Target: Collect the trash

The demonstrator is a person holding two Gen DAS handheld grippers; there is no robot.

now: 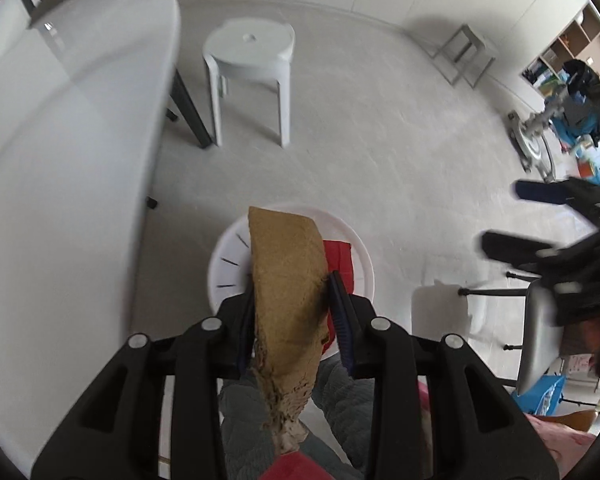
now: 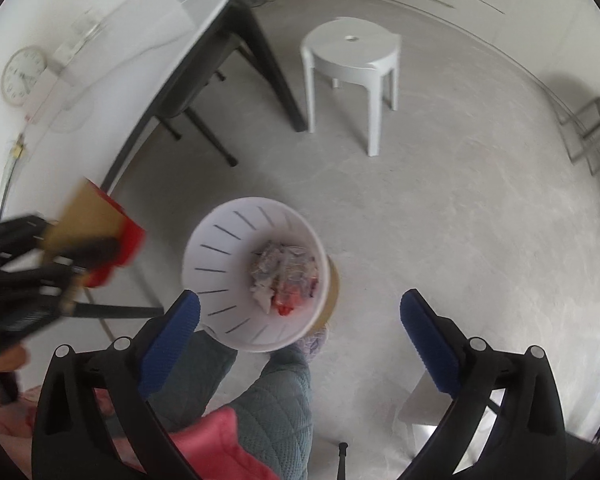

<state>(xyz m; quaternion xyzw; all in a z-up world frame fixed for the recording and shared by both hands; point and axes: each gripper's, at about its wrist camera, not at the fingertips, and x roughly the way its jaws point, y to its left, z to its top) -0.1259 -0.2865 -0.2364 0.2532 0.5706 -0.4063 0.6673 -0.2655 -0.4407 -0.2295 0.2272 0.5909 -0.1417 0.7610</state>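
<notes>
My left gripper is shut on a flat brown piece of cardboard with a red side, held upright between its blue pads. It hangs directly over the white slotted trash bin on the floor. In the right wrist view the bin holds crumpled paper and red scraps. My right gripper stands wide open above the bin's near rim with nothing between its fingers. The left gripper and its cardboard appear blurred at the left, and the right gripper shows at the right edge of the left wrist view.
A white round table with dark legs fills the left. A white plastic stool stands on the grey floor beyond the bin. The person's quilted trouser legs are beside the bin. A chair and cluttered shelves lie to the right.
</notes>
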